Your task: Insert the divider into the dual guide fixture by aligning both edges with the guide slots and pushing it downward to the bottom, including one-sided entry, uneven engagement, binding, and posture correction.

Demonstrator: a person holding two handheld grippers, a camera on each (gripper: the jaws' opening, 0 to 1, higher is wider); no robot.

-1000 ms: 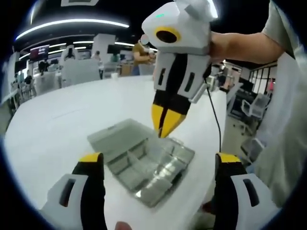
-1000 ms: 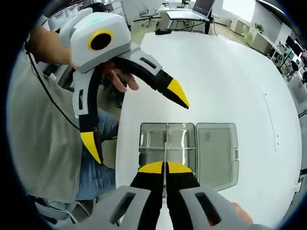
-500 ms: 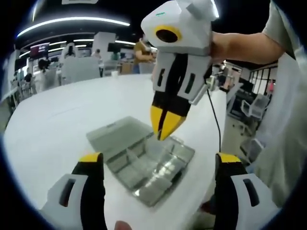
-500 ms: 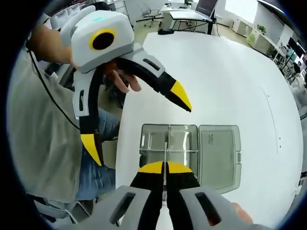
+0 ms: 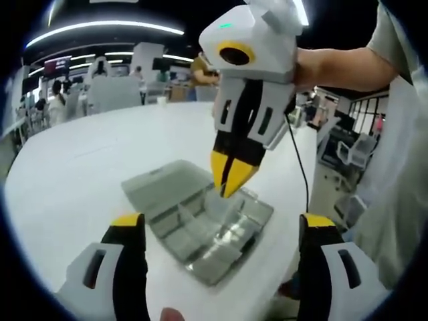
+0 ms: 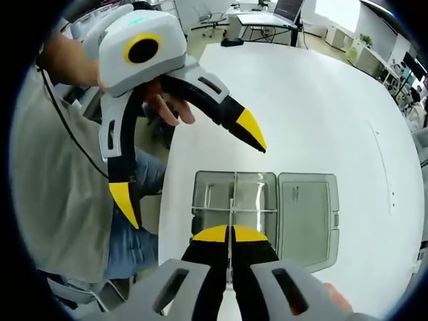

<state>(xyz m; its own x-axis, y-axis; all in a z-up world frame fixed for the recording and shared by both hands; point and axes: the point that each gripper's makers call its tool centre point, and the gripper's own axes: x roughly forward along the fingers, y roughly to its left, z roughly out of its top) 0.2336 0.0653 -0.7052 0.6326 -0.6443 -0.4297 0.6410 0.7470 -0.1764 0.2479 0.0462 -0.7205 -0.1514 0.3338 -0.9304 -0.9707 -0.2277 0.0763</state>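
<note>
A clear plastic box (image 5: 215,233) with inner guide walls lies on the white table (image 5: 93,154), its lid (image 5: 157,182) folded open beside it. My right gripper (image 5: 229,184) comes down from above over the box's middle. From its own camera, my right gripper (image 6: 229,235) is shut on a thin clear divider (image 6: 231,206), which stands edge-on across the box (image 6: 212,195), the lid (image 6: 306,212) to the right. My left gripper (image 5: 221,231) is open wide, hovering short of the box with nothing between its fingers. It also appears as the left gripper (image 6: 189,167) above the box.
The box lies close to the table's rounded edge (image 6: 168,187), and a person's legs (image 6: 137,234) are just beyond it. A black cable (image 5: 301,174) hangs from the right gripper. Desks and chairs (image 5: 100,93) stand far behind the table (image 6: 307,100).
Almost nothing: the right gripper stays shut on the divider over the box, and both views shift only slightly.
</note>
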